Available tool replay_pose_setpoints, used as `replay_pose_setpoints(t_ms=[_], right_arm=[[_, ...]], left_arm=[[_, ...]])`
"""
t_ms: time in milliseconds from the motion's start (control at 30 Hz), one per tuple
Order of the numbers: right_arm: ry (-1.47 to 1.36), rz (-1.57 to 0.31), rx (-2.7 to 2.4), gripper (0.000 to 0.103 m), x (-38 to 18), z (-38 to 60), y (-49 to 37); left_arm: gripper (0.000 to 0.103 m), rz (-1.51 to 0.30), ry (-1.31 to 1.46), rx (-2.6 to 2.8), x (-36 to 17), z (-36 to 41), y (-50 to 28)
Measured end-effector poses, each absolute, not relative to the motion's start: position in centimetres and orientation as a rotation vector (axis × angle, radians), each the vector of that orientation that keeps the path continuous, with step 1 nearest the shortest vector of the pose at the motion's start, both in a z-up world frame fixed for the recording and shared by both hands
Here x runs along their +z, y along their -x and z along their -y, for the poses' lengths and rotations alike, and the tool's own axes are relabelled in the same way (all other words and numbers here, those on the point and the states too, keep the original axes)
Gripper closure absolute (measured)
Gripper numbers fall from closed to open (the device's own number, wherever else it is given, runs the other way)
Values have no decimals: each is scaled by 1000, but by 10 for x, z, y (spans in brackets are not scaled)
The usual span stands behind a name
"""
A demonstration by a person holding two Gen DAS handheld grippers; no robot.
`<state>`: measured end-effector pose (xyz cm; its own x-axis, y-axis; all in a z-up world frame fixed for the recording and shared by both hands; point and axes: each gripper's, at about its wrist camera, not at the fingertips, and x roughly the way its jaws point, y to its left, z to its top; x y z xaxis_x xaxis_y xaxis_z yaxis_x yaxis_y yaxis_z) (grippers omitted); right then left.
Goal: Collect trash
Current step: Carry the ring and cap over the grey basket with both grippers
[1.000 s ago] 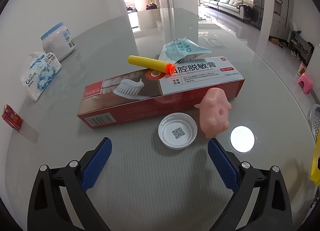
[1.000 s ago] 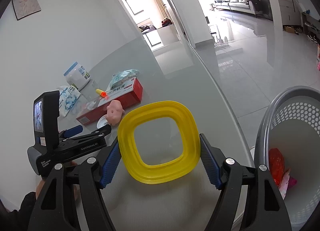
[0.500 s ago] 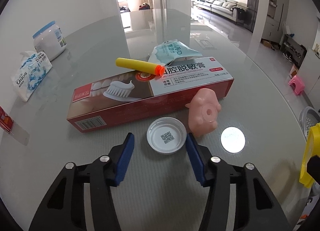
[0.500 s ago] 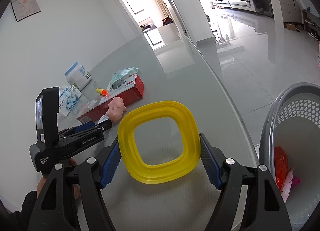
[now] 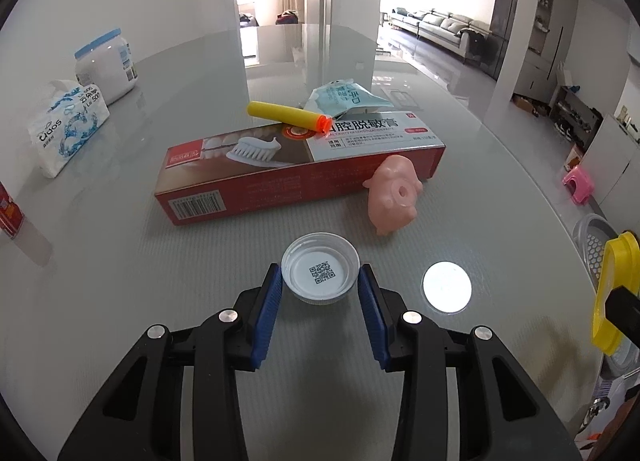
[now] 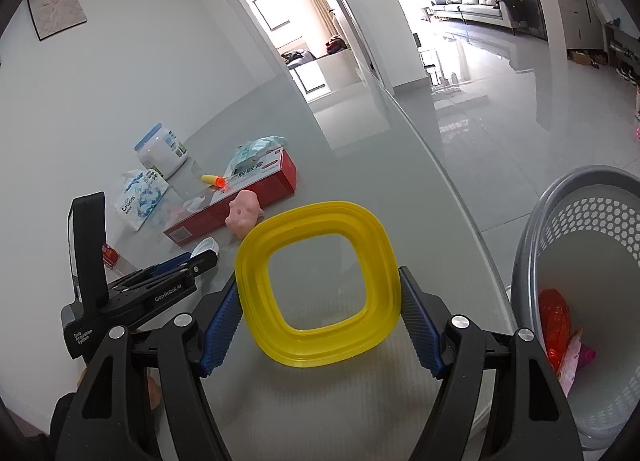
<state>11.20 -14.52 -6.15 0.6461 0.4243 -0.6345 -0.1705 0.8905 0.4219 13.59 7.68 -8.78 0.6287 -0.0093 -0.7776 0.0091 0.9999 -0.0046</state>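
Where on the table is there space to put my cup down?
Bare glass lies right of the white lid and pink pig, toward the table's edge, and between tissue pack and red box. It's crowded around the box.

left tongs (image 5: 320, 285) nearly closed; right tongs (image 6: 320, 301) clamped wide.

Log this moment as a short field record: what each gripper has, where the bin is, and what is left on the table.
left gripper: fingers against both sides of the white cap, which sits on the table
right gripper: shut on yellow square ring
bin: grey basket beside the table edge, red wrapper inside
left on table: toothpaste box, pink pig toy, yellow foam dart, teal pouch
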Motion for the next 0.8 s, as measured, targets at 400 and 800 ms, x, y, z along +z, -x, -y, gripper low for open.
replay_pose_setpoints(t_ms=[400, 800], right_arm=[[-299, -750, 302, 32, -36, 148, -49], [-331, -713, 156, 32, -37, 208, 9]], left_arm=[[64, -787, -10, -85, -52, -54, -70], [64, -739, -35, -255, -32, 18, -29]])
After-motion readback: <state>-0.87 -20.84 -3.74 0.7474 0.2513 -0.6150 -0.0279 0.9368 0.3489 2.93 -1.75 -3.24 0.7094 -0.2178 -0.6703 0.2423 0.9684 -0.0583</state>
